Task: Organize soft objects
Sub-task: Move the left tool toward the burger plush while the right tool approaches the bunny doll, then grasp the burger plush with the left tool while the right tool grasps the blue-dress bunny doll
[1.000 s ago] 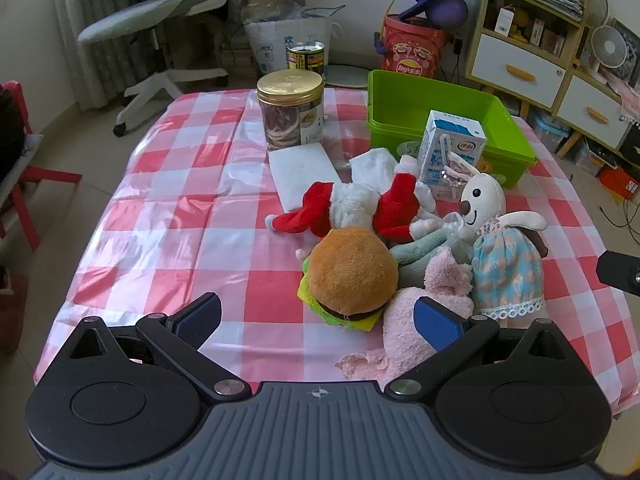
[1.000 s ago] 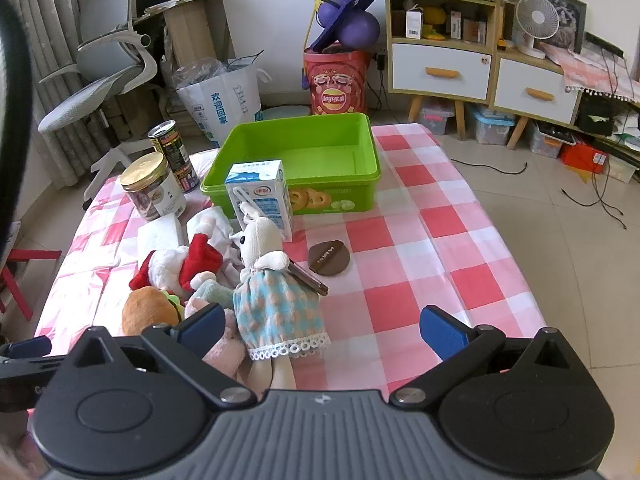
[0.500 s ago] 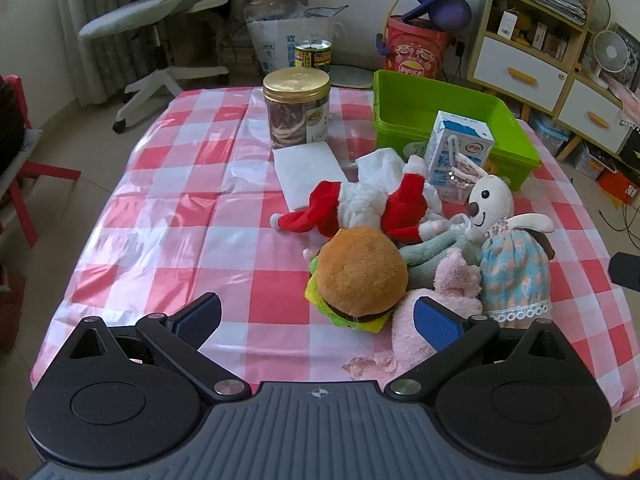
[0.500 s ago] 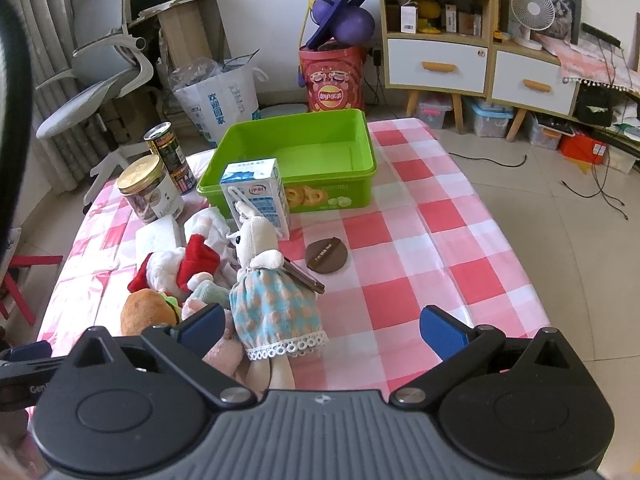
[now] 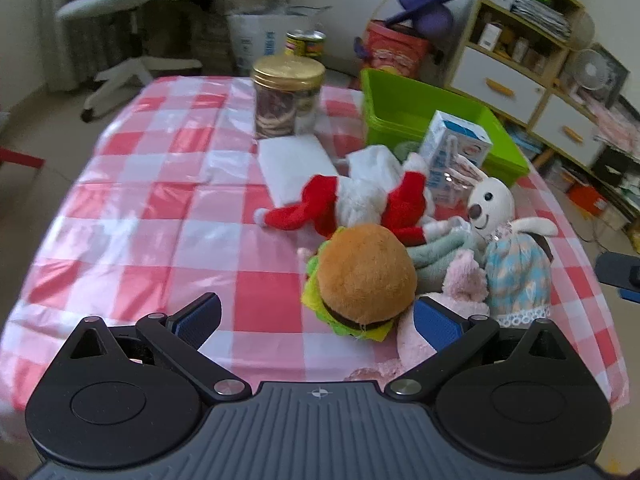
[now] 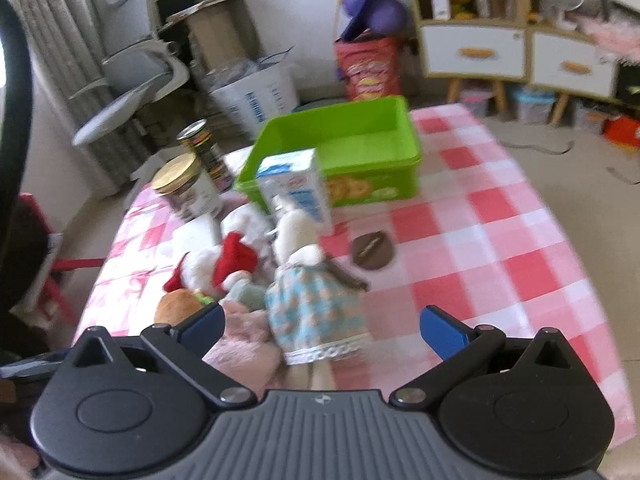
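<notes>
A heap of soft toys lies on the red-checked tablecloth (image 5: 160, 208): a plush hamburger (image 5: 362, 276), a red and white Santa doll (image 5: 360, 200), a pink plush (image 5: 460, 284), a mint-green plush (image 5: 436, 248) and a rabbit doll in a blue dress (image 5: 512, 256) (image 6: 312, 296). Behind them stands an empty green bin (image 5: 424, 116) (image 6: 352, 148). My left gripper (image 5: 316, 318) is open just short of the hamburger. Over the rabbit doll's hem my right gripper (image 6: 322, 330) also hangs open, holding nothing.
A milk carton (image 5: 452, 156) (image 6: 296, 188) stands in front of the bin. A gold-lidded jar (image 5: 286, 100), a tin can (image 5: 306, 42), a white tissue pack (image 5: 294, 168) and a brown round disc (image 6: 372, 250) share the table. An office chair and drawers surround it.
Both grippers have moved forward and lower toward the toy heap, so the toys look bigger. The right wrist view is blurred by motion. Both stay open.
</notes>
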The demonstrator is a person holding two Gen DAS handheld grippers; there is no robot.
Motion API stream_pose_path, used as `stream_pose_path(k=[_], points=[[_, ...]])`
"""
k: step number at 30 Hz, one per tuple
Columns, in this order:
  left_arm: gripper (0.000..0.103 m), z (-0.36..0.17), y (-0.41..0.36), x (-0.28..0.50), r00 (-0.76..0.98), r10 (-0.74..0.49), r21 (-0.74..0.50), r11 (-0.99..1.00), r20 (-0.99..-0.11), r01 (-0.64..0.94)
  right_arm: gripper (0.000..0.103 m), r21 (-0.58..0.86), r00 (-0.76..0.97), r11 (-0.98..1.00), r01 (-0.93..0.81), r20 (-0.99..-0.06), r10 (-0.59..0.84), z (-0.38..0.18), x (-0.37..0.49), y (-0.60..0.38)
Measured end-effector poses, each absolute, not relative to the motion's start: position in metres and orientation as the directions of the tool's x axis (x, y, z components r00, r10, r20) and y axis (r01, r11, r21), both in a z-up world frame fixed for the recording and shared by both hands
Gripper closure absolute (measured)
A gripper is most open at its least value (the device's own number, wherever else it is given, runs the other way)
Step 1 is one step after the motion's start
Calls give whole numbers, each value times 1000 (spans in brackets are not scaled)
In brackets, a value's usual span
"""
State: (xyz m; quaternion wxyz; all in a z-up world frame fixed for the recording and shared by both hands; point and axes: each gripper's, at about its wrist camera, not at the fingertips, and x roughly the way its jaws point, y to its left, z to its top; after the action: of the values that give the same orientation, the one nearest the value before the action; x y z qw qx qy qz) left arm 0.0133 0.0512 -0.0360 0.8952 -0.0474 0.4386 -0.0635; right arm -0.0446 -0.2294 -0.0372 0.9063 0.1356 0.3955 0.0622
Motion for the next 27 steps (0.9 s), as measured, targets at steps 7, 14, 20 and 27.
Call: stream_pose_path(k=[7,14,20,27], points=[[6,-50,54,32,613,-231,-199,973,-756,120,22,349,662,936,-58,-688,297,-67,-24,-228],[20,-59,54,44,597,-306,-292,948,-741,123,33,372,601,928,-4,-741,299,-90,1,-229],[33,-64,47,48,580,-324,-305,943,-747,134,49,370,592,929,-24,-744,311,-95,6,-218],[40,-65,43,49,588,-310,-291,948,-748,129,79,364,580,931,-15,-756,304,-101,16,-211]])
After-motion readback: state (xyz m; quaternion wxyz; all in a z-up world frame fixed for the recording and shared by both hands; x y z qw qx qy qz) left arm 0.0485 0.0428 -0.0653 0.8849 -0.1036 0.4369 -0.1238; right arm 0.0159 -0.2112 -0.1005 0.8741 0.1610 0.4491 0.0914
